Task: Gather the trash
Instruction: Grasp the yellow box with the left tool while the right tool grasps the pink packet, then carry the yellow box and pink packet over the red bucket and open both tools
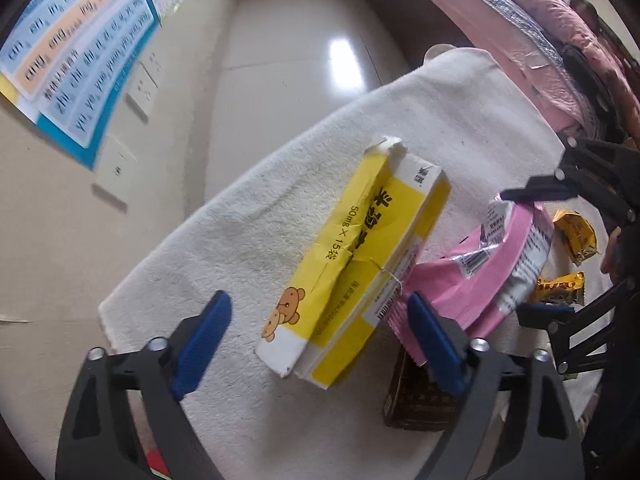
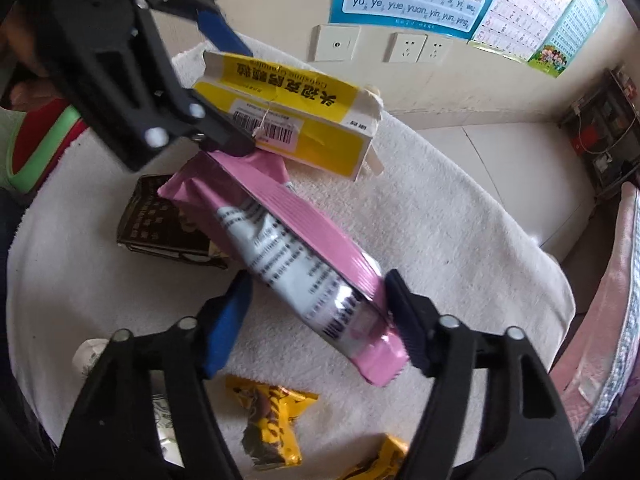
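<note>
Step in hand: closing on two pieces of trash at once, one per gripper, judging by the layout.
Left gripper: spread wide, blue pads either side of the near end of the yellow medicine carton; nothing pinched yet.
Right gripper: spread, straddling the near end of the pink snack bag; right pad touching or just beside the bag's edge, left pad apart from it.
How to do it well: squeeze the carton across its narrow width, near the bear-printed end; already crumpled, so likely to give under pressure. Bag thin and slippery, best caught well in from the sealed edge.
Where the trash lies: carton and bag on the white towel, far end of the bag touching the carton's side and lying over a dark brown packet.
Also near: two yellow candy wrappers on the towel beside the right gripper.
Risk: lifting the carton may drag the bag.
</note>
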